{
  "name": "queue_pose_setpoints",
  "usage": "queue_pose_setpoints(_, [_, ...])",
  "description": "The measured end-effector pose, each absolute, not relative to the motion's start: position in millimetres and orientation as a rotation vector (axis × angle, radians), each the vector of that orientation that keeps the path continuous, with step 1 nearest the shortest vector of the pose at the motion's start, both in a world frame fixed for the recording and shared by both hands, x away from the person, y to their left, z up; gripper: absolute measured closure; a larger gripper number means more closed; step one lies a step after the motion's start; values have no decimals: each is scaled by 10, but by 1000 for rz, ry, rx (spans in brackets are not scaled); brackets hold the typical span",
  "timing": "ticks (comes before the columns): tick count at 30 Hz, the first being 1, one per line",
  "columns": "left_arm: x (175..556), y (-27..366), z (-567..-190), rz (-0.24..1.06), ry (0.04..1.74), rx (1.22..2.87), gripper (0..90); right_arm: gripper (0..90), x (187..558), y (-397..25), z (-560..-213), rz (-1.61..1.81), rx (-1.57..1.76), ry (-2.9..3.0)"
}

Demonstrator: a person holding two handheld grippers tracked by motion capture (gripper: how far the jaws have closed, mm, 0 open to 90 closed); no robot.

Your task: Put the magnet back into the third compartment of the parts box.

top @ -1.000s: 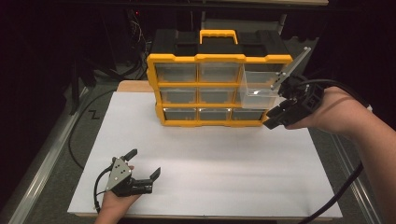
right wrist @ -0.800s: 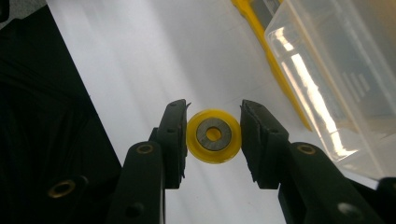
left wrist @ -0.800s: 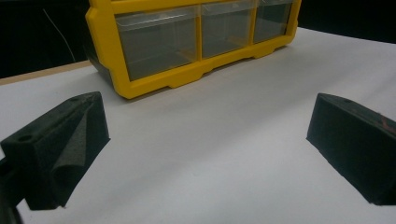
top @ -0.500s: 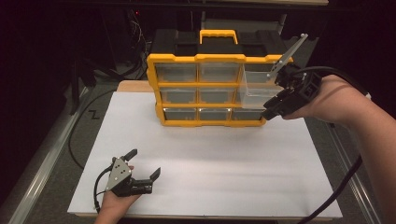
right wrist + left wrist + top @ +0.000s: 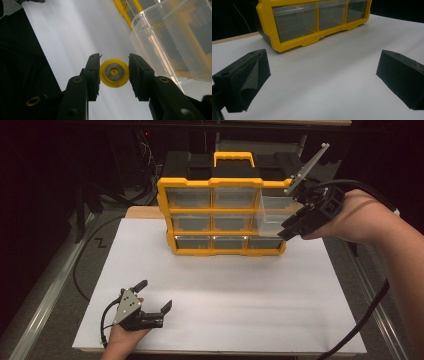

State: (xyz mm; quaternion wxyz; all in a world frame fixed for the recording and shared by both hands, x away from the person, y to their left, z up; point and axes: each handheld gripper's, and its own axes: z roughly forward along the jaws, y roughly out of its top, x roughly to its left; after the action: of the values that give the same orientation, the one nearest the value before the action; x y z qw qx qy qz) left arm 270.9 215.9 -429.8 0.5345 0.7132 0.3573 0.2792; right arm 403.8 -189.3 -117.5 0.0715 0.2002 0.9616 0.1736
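Observation:
A yellow and black drawer organizer (image 5: pixel 220 182) stands at the back of the white sheet (image 5: pixel 235 290). Its right middle clear drawer (image 5: pixel 272 212) is pulled out. My right gripper (image 5: pixel 284 234) hovers at that drawer's front right corner, shut on a small yellow wheel (image 5: pixel 114 72) with a metal hub. In the right gripper view the clear drawer (image 5: pixel 175 37) sits just up and right of the gripper (image 5: pixel 114 59). My left gripper (image 5: pixel 155 295) rests open on the sheet at the front left, nothing between its jaws. Its own view has the gripper (image 5: pixel 322 75) facing the organizer (image 5: pixel 312 40).
A black cable (image 5: pixel 360 325) trails from the right gripper over the table's right edge. Another cable (image 5: pixel 80 270) loops off the left side. Metal rails run along both table sides. Dark space surrounds the table.
My right gripper has lifted with the yellow wheel, from beside the lower drawers up to the pulled-out drawer's front. The left gripper has stayed put.

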Motion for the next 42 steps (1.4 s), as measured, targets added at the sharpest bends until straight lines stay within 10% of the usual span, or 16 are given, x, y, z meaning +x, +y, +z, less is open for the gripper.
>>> queue_pose_setpoints(42, [2711,2168,-4302,657,852,1695,1,649,4467,-1858,-971,502,687,2838])
